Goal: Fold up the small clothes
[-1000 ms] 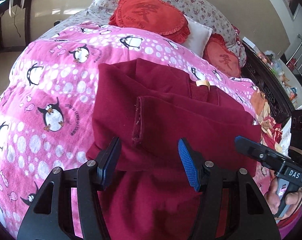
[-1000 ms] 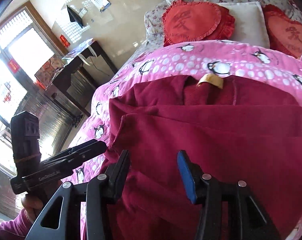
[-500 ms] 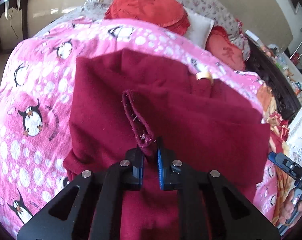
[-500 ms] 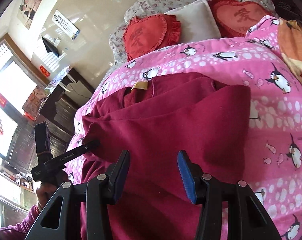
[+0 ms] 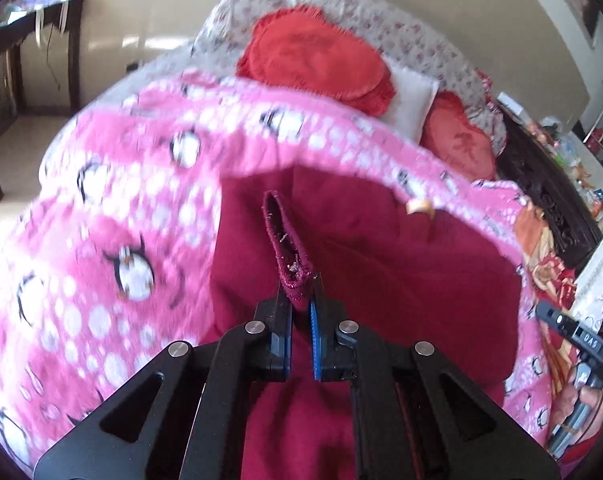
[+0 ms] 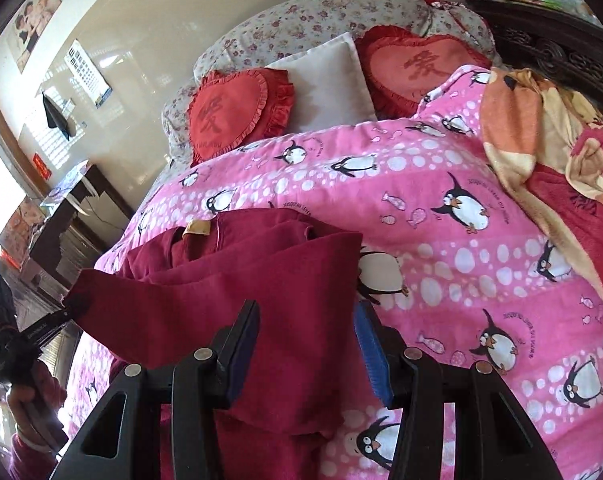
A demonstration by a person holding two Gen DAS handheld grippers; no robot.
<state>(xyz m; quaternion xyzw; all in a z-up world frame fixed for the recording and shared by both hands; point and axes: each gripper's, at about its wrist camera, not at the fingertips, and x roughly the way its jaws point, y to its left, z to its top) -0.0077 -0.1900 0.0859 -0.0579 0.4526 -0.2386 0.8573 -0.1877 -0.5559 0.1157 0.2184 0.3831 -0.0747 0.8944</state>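
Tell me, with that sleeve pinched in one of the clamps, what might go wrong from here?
The left gripper pinches only the very end of the sleeve cuff, so the cloth could slip free if pulled hard. The right gripper is open above the dark red garment and pins nothing, so a tug might drag the whole garment across the soft penguin blanket and undo its folds.

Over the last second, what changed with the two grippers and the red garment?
The left gripper closed on the sleeve cuff of the red garment and lifted it off the fold. The right gripper swung right, to the garment's edge beside the pink penguin blanket; its jaws stayed open. The pillows stayed put.
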